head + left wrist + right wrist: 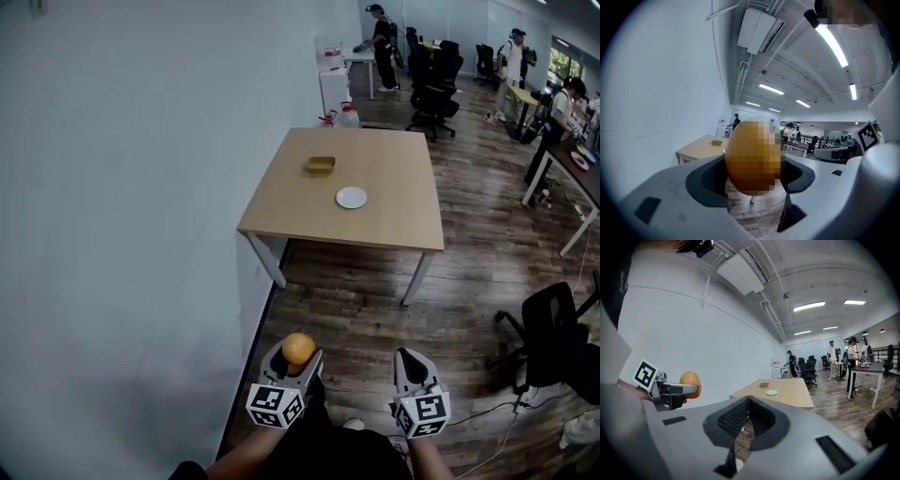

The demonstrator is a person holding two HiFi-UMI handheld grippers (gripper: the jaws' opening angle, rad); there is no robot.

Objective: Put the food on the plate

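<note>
L tool (297,359) has its jaws spread wide and clamped on the food (298,347), a round orange-coloured item. In the L gripper view one pad presses each side of it, and it fills the gap betw. them. A mosaic patch covers the item in that view, so no surface detail can be read. The R gripper view shows the same item (690,380) off to its left, sitting proud of the L jaws.

R tool (411,360) is closed w/ pads meeting and nothing betw. them. Both tools are held low in front of the person, side by side, above the wood floor (487,272) and well short of the counter (394,187).

The plate (352,198) is small, white and round. It lies on the counter toward the near edge, bare. A tan box (321,165) sits near it, further back and to the left, not touching.

A white wall (122,187) runs along the left, and the counter's left edge is close to it. A black chair (553,337) stands at right. People and desks are far back in the room.
</note>
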